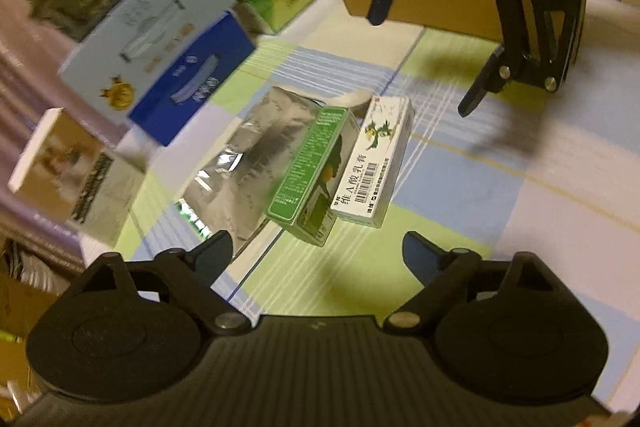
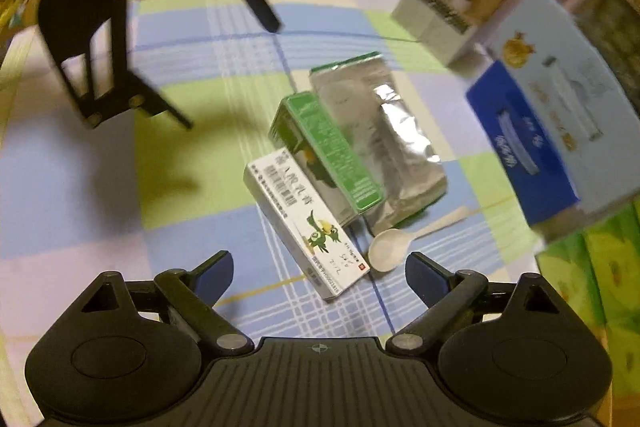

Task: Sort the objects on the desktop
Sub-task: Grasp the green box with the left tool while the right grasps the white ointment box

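Both your left gripper (image 1: pixel 316 251) and right gripper (image 2: pixel 318 271) hang unclenched, grasping nothing. Centre one over the white box (image 2: pixel 306 227). Avoid nudging the green box (image 2: pixel 328 147) touching it.

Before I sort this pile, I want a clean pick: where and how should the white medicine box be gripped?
Grip the white medicine box across its narrow width, on its long side faces near the free end by the right gripper. Come from above; the other end touches the green box.

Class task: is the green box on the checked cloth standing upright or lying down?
Lying down. The green box rests on a long side, leaning on the silver pouch, beside the white box.
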`<state>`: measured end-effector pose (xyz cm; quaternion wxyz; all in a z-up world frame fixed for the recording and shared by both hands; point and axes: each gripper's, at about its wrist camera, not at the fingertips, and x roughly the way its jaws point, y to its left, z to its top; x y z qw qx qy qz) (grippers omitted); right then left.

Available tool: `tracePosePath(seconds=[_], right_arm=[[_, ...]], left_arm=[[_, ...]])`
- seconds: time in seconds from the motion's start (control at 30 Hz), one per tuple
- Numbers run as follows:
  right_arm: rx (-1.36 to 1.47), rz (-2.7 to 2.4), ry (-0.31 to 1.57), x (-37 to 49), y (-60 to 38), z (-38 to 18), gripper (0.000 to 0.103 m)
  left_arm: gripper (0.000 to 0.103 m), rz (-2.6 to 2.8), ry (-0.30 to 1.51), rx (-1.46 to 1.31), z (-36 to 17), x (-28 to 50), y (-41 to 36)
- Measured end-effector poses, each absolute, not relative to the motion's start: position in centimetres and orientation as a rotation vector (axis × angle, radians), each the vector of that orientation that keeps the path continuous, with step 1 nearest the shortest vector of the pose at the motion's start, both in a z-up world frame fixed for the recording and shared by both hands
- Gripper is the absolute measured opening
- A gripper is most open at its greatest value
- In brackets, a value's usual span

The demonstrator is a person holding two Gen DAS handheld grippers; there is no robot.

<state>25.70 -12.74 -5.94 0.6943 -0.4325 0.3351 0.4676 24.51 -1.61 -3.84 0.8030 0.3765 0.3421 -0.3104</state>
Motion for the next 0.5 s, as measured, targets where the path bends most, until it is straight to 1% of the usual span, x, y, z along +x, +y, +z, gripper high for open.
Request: tracePosePath(seconds=[0.03, 0.07, 0.13, 0.37, 0.47, 0.5], right_arm=[[-0.982, 1.053, 0.757, 26.1, -12.5, -6.5, 0.09], [-0.988, 1.059, 0.762, 26.4, -12.5, -6.9, 0.089], [-0.988, 1.074, 0.781, 27.3, -12.2, -7.8, 0.086], [-1.039, 1.115, 0.795, 28.8, -10.9, -9.7, 0.081], [-1.04, 1.121, 0.805, 29.5, -10.5, -10.3, 0.074], [-1.044, 1.122, 0.81, 29.6, -10.3, -10.6, 0.072]], left_arm=[[0.081, -0.677, 0.74, 0.823, -4.3, 25.0, -1.9], [0.08, -0.685, 0.747, 0.835, -4.8, 25.5, -2.1], [0.079, -0.701, 0.749, 0.848, -5.4, 26.2, -2.4], [0.079, -0.752, 0.735, 0.902, -7.3, 28.9, -3.2], [0.078, -0.761, 0.743, 0.895, -7.7, 30.1, -3.1], [0.075, -0.764, 0.748, 0.891, -7.8, 30.4, -3.0]])
